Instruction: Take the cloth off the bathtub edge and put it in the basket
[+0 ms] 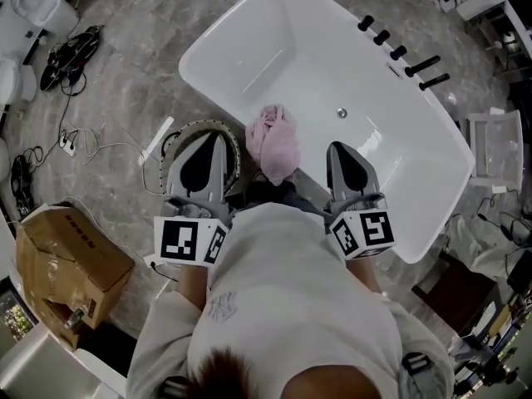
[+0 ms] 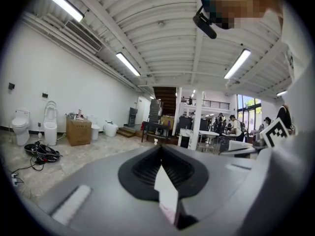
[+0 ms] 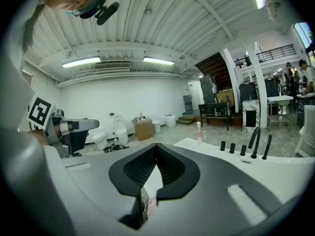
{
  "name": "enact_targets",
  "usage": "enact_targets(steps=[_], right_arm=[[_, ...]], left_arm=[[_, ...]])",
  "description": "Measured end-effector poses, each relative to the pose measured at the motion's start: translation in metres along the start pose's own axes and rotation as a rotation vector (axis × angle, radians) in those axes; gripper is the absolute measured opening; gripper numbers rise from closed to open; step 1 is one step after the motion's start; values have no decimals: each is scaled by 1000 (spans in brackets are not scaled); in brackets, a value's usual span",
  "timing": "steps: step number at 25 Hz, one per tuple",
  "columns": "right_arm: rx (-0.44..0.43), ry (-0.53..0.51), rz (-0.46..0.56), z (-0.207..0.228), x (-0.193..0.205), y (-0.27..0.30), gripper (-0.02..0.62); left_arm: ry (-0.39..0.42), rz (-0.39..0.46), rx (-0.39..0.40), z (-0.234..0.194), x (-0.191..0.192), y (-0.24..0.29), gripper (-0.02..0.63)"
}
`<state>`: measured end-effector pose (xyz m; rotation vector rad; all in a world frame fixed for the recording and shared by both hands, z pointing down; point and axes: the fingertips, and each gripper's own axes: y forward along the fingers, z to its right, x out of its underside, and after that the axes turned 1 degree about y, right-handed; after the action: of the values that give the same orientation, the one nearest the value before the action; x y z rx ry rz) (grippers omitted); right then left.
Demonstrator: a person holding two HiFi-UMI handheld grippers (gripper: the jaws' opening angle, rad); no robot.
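Your left gripper [image 1: 211,135] and right gripper [image 1: 340,146] are both pressed together and empty, flanking the pink cloth [image 1: 275,144] on the bathtub edge [image 1: 218,98]; reach in closed and you'll likely shove it into the tub, away from the basket [image 1: 178,136].

Count from the floor beside the tub:

- one white tub [image 1: 274,48]
- one drain [image 1: 342,113] in its bottom
- five black tap fittings [image 1: 398,52] in a row on its rim
- one pink cloth [image 1: 274,144]
- one basket [image 1: 178,133]
- two grippers: one left gripper [image 1: 209,140]; one right gripper [image 1: 339,148]
- two marker cubes [image 1: 189,239], one per gripper
- one person [image 1: 291,306] holding both
- one cardboard box [image 1: 66,260] on the floor in the head view
- one black cable tangle [image 1: 62,56]
- two toilets [image 2: 19,126] side by side at the wall in the left gripper view
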<state>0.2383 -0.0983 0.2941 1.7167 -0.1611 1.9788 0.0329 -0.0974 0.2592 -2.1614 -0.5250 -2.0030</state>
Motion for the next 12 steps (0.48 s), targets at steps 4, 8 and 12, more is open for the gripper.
enact_targets(steps=[4,8,12], right_arm=[[-6,10,-12,6,4,-1,0],[-16,16,-16,8,6,-2,0],[-17,19,-3,12,2,-3,0]], left_arm=[[-1,-13,-18,1,3,-1,49],[6,-27,-19,4,4,-3,49],[19,-21,-23,5,-2,-1,49]])
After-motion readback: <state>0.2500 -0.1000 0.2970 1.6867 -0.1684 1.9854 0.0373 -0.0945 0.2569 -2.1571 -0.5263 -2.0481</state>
